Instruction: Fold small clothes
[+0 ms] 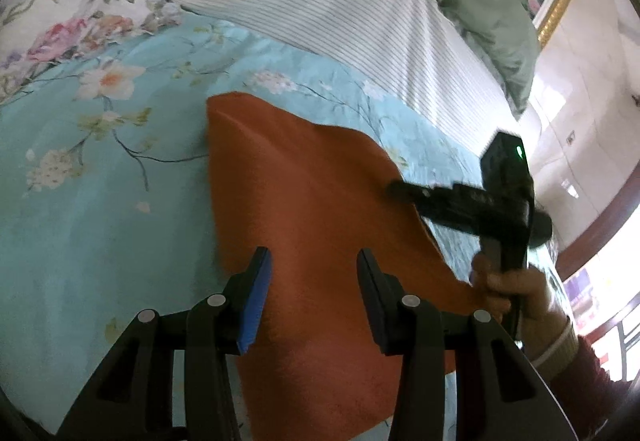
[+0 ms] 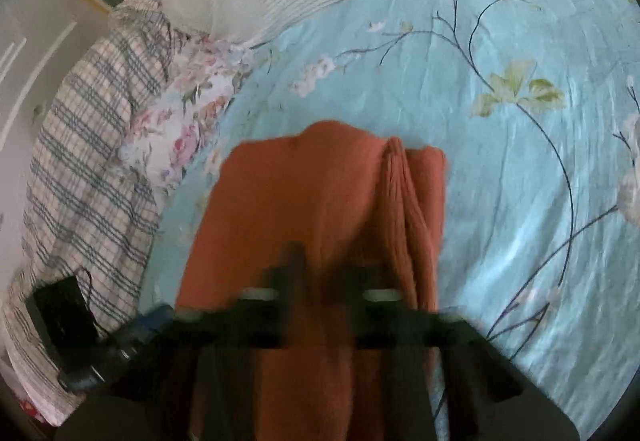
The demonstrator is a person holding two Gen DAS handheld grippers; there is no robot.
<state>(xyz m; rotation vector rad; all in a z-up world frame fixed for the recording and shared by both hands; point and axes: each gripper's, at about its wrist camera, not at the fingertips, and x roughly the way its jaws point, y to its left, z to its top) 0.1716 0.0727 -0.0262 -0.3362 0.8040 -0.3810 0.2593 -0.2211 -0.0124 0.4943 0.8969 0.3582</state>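
Left tongs (image 1: pixel 314 261) over orange garment (image 1: pixel 312 181)

My rust-orange knit garment (image 1: pixel 312 201) lies spread mostly flat on the pale blue floral sheet, its far corner pointing up the bed, while one ribbed strip (image 2: pixel 404 201), perhaps a folded sleeve though blur hides detail, runs lengthwise along its right side.
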